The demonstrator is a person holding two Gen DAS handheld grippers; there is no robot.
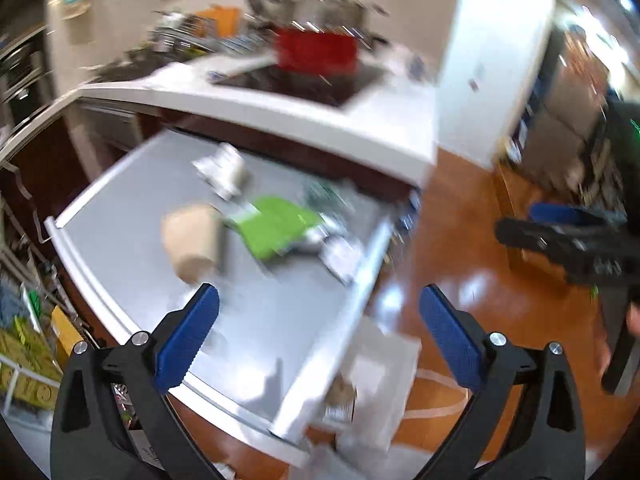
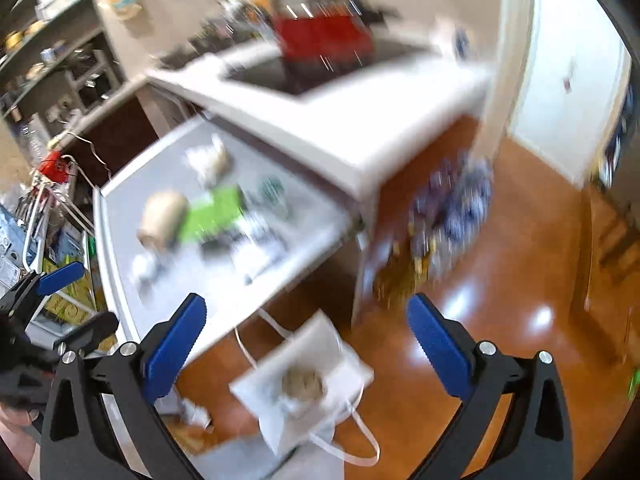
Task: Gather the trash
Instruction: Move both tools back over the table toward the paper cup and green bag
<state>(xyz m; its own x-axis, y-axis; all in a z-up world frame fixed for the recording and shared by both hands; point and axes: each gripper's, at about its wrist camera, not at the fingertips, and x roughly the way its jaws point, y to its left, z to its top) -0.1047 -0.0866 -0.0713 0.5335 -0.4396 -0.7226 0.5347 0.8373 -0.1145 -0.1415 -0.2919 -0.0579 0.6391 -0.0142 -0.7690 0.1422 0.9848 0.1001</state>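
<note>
Both views are motion-blurred. A grey table (image 1: pixel 120 248) holds trash: a tan paper cup (image 1: pixel 192 236) lying on its side, a green wrapper (image 1: pixel 276 224), crumpled white paper (image 1: pixel 224 168) and other wrappers (image 1: pixel 340 252). A white bag (image 2: pixel 312 376) stands on the floor by the table with a brownish crumpled piece (image 2: pixel 302 386) inside. My left gripper (image 1: pixel 320 328) is open and empty over the table's near corner. My right gripper (image 2: pixel 306 336) is open and empty above the bag. The trash also shows in the right wrist view: cup (image 2: pixel 162 212), green wrapper (image 2: pixel 212 212).
A white counter (image 1: pixel 304 108) with a dark hob and a red pot (image 1: pixel 316 52) stands behind the table. Shiny orange floor (image 1: pixel 472 264) lies to the right. A cluttered rack (image 2: pixel 48 200) is left of the table. Packets (image 2: pixel 452 200) hang at the counter's end.
</note>
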